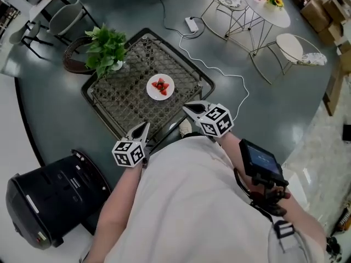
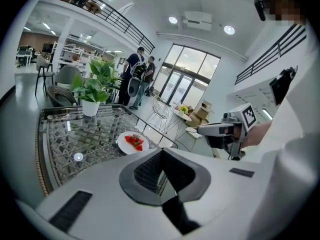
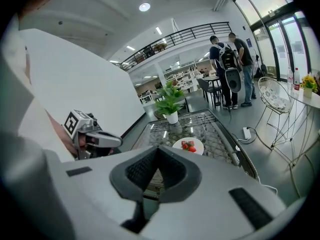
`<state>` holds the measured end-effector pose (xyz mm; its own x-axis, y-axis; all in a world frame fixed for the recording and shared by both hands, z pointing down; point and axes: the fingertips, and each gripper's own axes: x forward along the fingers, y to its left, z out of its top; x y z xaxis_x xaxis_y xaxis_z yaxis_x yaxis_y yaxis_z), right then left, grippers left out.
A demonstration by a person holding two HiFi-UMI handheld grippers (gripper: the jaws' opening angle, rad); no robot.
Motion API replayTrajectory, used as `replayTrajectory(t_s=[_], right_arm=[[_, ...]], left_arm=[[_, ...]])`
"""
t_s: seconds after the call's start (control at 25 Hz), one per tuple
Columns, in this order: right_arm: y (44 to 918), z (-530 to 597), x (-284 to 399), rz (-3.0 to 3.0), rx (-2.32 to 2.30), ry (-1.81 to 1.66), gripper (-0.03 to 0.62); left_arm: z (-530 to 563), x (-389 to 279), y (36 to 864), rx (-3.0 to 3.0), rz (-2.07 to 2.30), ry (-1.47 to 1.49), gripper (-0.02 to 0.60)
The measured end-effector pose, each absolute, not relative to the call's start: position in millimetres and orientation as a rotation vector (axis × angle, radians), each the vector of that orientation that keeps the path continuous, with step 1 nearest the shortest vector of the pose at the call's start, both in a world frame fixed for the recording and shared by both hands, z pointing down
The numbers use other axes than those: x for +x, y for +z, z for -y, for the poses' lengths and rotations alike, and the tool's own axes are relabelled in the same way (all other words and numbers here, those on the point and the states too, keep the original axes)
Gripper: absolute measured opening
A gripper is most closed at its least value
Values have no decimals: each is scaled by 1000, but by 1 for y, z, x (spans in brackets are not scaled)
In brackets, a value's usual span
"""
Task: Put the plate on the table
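Observation:
A white plate holding cut strawberries rests on the glass-topped wicker table, a little right of its middle. Both grippers hover over the table's near edge, close to the person's body and short of the plate. The left gripper is shut with nothing in it; from its own view the jaws meet at the left gripper, with the plate just beyond. The right gripper is also shut and empty; its own view shows the right gripper with the plate ahead on the table.
A potted plant stands at the table's far left corner. A black case lies on the floor at near left. A power strip with a white cable, a round white table and chairs are beyond. Two people stand far off.

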<state>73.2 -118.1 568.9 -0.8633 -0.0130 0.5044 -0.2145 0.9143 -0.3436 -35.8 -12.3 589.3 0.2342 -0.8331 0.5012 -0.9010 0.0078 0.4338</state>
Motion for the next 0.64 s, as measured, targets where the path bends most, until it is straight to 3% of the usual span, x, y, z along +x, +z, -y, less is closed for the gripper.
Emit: replayTrajectory(t_s=[0.64], right_arm=[[577,68,99,2523,228,608,5]], left_arm=[[-34,-15,590,1828,1532,125,5]])
